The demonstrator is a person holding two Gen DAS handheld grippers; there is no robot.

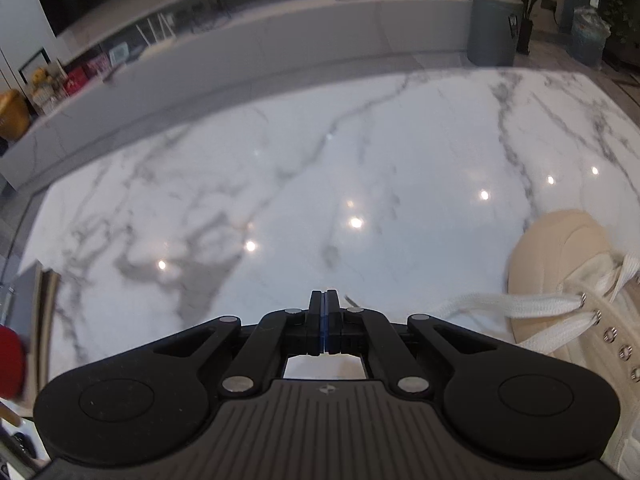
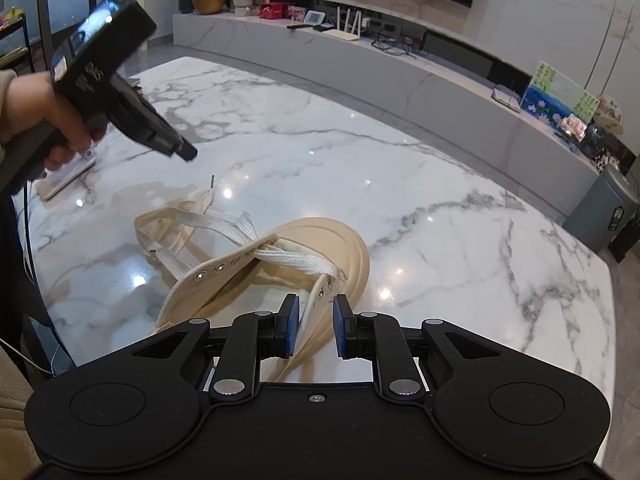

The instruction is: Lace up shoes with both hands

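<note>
Closest to the left wrist camera, the left claw point(image 1: 325, 300) has its blue-lined pads pressed flat together. Whether the lace tip is caught between them cannot be told; only a thin aglet end point(image 1: 351, 301) pokes out just beside the right pad. From there the flat, woven white lace point(image 1: 500, 305) runs off to the right into the metal eyelets of the beige shoe point(image 1: 560, 248), which lies near the right edge of the glossy, grey-veined marble table point(image 1: 280, 184). So the shoe sits to the right of this claw, not ahead of it.

Seen from the right wrist, the right claw point(image 2: 316, 316) stands narrowly parted, straddling the near eyelet flap point(image 2: 320, 292) of the shoe point(image 2: 336, 248) without visibly pinching it. The shoe's long axis runs away from this claw, its smooth rubbery toe cap pointing toward the far side of the table. Loose lace point(image 2: 188, 216) loops on the marble to the left of the shoe, one free end point(image 2: 211, 184) sticking up. The other claw point(image 2: 188, 153), carried in a hand point(image 2: 48, 116), hangs above that end and apart from it. Judging by this, the right claw is nearer the shoe, while the left is better placed for the loose lace.
</note>
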